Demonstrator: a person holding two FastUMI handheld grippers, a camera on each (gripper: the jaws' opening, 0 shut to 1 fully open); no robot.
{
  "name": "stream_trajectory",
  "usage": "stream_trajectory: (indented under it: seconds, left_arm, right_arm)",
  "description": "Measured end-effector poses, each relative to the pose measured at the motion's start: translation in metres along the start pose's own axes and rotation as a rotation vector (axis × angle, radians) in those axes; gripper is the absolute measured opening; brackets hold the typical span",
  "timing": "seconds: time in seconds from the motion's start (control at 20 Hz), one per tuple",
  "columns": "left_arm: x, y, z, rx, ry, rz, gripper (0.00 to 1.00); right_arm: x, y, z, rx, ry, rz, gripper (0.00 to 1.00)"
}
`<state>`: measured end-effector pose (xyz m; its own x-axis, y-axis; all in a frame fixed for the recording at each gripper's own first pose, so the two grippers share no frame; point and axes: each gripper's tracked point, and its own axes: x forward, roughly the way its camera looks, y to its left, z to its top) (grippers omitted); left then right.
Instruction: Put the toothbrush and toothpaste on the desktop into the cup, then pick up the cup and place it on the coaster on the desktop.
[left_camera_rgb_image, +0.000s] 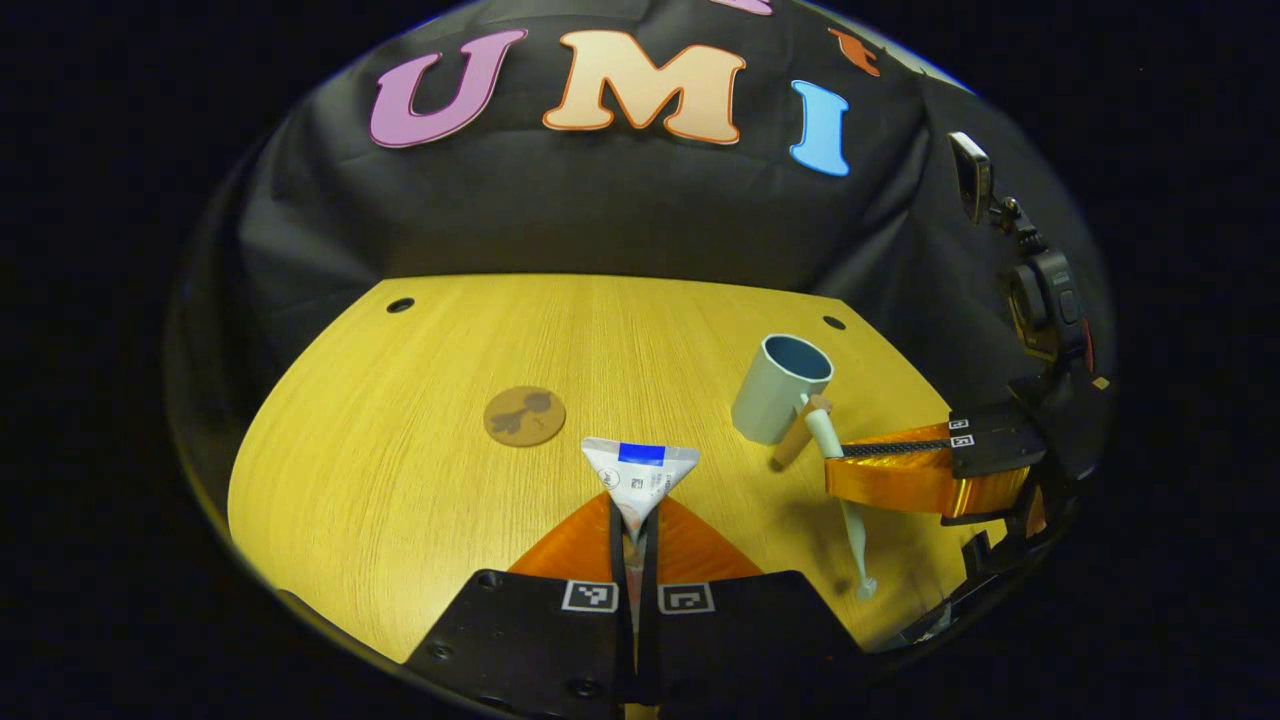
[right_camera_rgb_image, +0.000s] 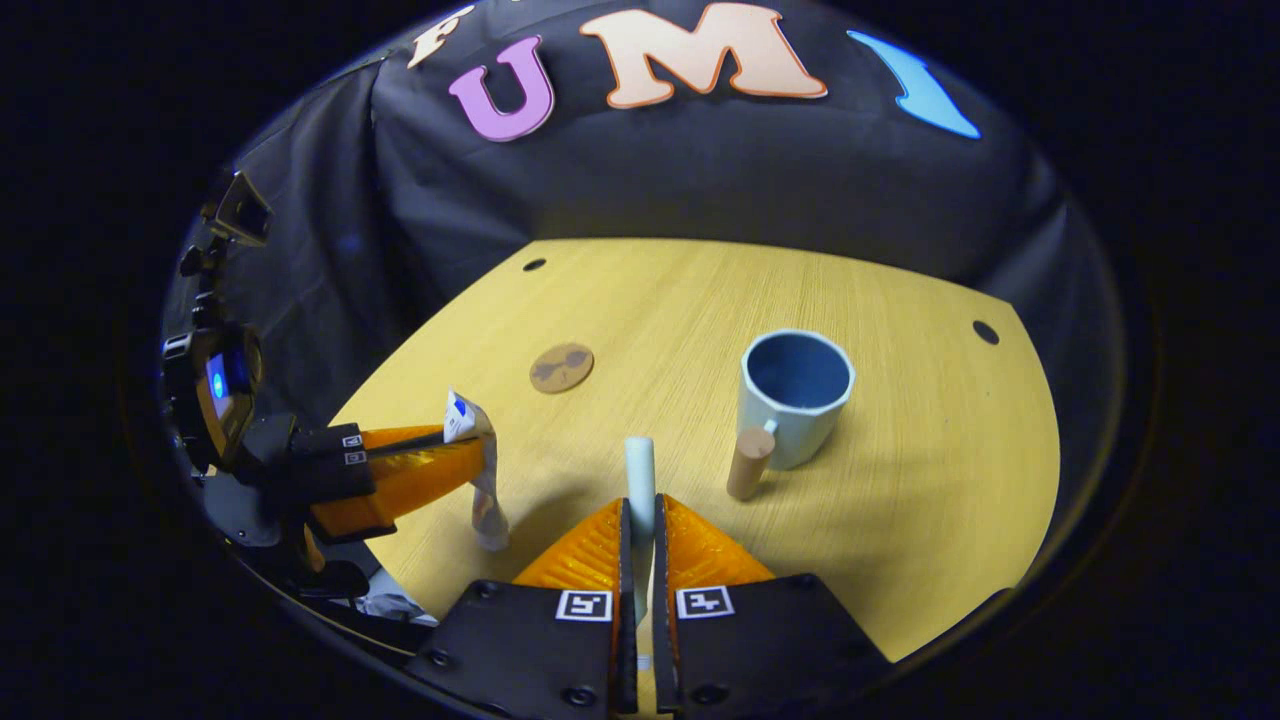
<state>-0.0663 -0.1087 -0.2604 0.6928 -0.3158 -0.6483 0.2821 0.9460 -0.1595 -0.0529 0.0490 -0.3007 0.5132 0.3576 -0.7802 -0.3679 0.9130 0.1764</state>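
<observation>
Currently both tools are loaded and off the desktop (left_camera_rgb_image: 400, 480). Left gripper (left_camera_rgb_image: 634, 530) is clamped on the toothpaste (left_camera_rgb_image: 640, 478), flat tail end up, tube hanging below the fingers; from the right gripper view it hangs at the near left (right_camera_rgb_image: 478, 470). Right gripper (right_camera_rgb_image: 640, 520) is pinched narrow on the toothbrush (right_camera_rgb_image: 640, 470); from the left gripper view the brush runs roughly vertical through the fingers, one end up beside the cup (left_camera_rgb_image: 782, 388).

Cup (right_camera_rgb_image: 795, 395) stands upright and empty at right-centre, wooden handle toward the near side. Coaster (right_camera_rgb_image: 561, 367) lies flat far left of it, well apart, bare.

Risks, judging from here:
- Brush is long and the cup looks light; dropping it in at a slant could tip the cup or leave the brush leaning out.
- Toothpaste is held by its thin tail, so it may swing and catch the rim.
- Both grippers heading for one opening at once could collide.
- Cup handle faces near; a bump could spin it away from an easy grab.
</observation>
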Motion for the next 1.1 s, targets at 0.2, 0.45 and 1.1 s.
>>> stream_trajectory:
  seconds: [0.2, 0.45, 1.1]
  left_arm:
    - [0.000, -0.001, 0.023, 0.004, -0.035, -0.003, 0.00]
    - [0.000, -0.009, 0.045, -0.001, -0.069, -0.018, 0.00]
    - [-0.013, -0.015, 0.070, -0.031, -0.112, 0.002, 0.00]
  right_arm:
    - [-0.007, -0.004, 0.038, 0.015, -0.103, -0.012, 0.09]
    - [-0.015, -0.021, 0.087, 0.022, -0.229, -0.046, 0.09]
    - [0.000, -0.094, 0.199, 0.100, -0.526, -0.139, 0.09]
